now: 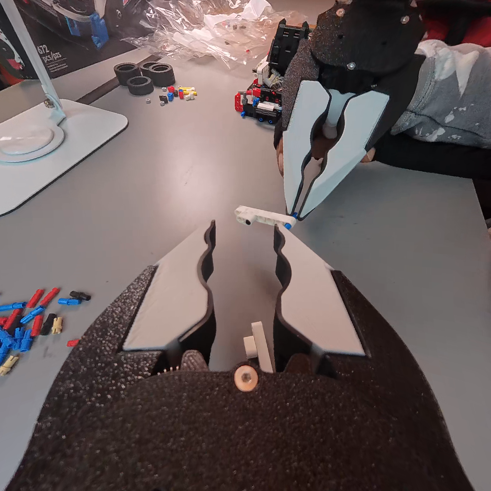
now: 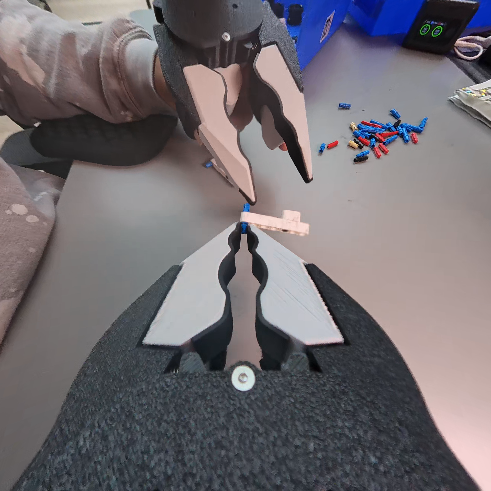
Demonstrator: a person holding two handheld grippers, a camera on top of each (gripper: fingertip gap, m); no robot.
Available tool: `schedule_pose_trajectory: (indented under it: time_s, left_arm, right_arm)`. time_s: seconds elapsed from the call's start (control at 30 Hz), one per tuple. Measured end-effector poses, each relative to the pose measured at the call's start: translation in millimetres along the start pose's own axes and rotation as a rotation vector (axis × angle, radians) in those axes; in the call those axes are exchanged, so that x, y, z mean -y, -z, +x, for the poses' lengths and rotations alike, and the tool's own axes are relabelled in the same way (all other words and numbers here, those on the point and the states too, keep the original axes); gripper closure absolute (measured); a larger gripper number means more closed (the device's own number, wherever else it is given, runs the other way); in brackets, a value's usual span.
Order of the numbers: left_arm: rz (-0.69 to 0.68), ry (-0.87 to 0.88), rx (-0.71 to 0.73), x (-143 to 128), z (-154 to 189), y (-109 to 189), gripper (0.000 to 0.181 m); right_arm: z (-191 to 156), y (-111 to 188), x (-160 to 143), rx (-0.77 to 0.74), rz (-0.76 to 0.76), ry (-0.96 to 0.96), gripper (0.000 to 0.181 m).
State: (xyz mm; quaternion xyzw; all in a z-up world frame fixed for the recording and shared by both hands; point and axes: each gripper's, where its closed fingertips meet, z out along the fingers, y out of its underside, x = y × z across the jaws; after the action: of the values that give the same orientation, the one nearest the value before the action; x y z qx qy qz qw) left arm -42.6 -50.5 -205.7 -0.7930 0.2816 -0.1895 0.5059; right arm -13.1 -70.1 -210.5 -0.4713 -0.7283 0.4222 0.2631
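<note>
The right gripper (image 2: 244,230) is clenched on a small blue pin (image 2: 244,228) pushed into one end of a white beam (image 2: 273,222), which is lifted just off the grey table (image 2: 398,265). The beam's long axis runs crosswise to these fingers. The left gripper (image 1: 244,225) is released, its jaws spread wide and holding nothing; in its own view the beam (image 1: 259,216) lies just past its fingertips, stretching across the gap, with the pinned end nearest its right finger. Farther out lie a scatter of loose pins (image 2: 385,132), four black tyres (image 1: 144,75), a half-built model (image 1: 265,90), crumpled plastic bags (image 1: 212,29) and a lamp base (image 1: 66,138).
</note>
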Motion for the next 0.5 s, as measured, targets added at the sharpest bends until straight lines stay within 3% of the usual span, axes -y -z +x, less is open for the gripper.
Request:
schedule_pose_trajectory:
  time_s: [0.3, 0.5]
  left_arm:
    - [-0.011, -0.147, -0.035, 0.3, 20.2, -3.8, 0.131]
    - [-0.083, -0.182, -0.022, -11.4, 22.6, -11.7, 0.134]
  right_arm:
    - [-6.9, 15.0, 16.3, 0.1, 0.116, -0.098, 0.181]
    - [-3.1, 8.9, -1.6, 0.061, 0.013, -0.067, 0.181]
